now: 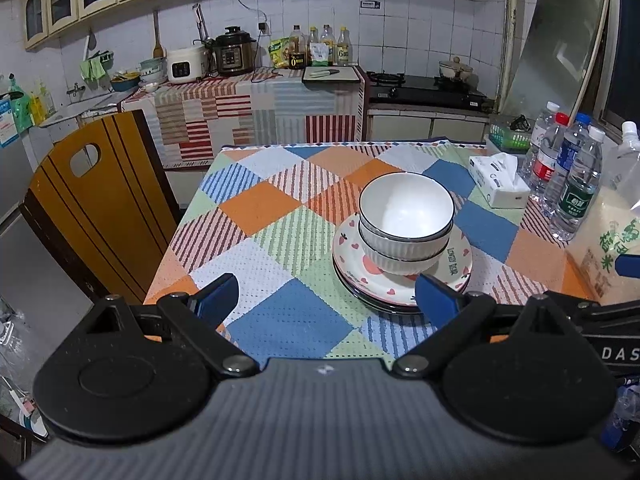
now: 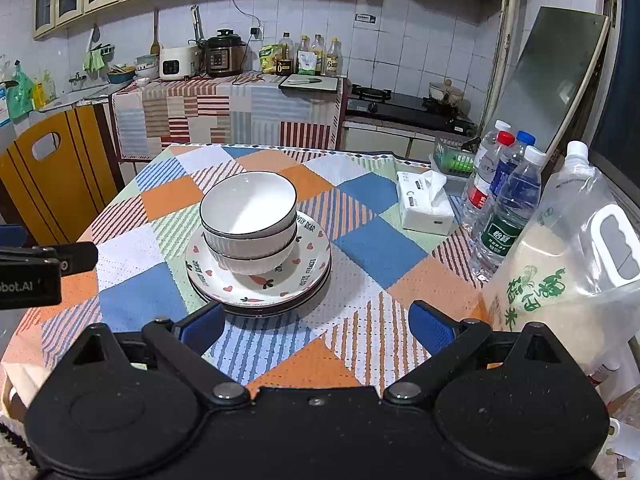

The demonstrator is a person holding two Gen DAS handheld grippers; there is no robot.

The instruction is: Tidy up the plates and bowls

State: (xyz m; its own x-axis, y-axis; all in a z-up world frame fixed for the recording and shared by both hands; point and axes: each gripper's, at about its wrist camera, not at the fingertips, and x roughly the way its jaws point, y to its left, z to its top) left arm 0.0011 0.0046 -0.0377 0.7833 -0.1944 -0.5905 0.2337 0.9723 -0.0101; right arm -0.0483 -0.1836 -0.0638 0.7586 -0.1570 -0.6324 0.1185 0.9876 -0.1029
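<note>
1. The left gripper (image 1: 326, 294) hung low in its own frame with its blue fingers (image 1: 218, 294) spread wide, holding nothing; only patterned cloth showed between them.
2. The right gripper (image 2: 316, 326) sat at the bottom of its view, its fingers likewise spread apart and empty.
3. The task's dishes stood as one stack on the table (image 1: 276, 208), right of centre in the left wrist view and left of centre in the right wrist view.
4. Two white bowls (image 2: 248, 220) with dark rims were nested, the upper one (image 1: 406, 206) sitting inside the lower.
5. The bowls rested on a plate with hearts and carrots (image 2: 260, 284), which lay on at least one darker plate (image 2: 280, 310); how many lay beneath could not be made out from the rim edges alone.
6. In the left wrist view, the left gripper's right finger overlapped the near rim of the plates in the picture; contact could not be judged.
7. A tissue pack (image 2: 426, 204) lay at the right of the table, apart from the stack.
8. Several water bottles (image 2: 508, 208) stood upright at the right edge, just beside a large clear bag of rice (image 2: 560, 276).
9. A yellow-brown chair (image 1: 92, 200) stood at the left of the table.
</note>
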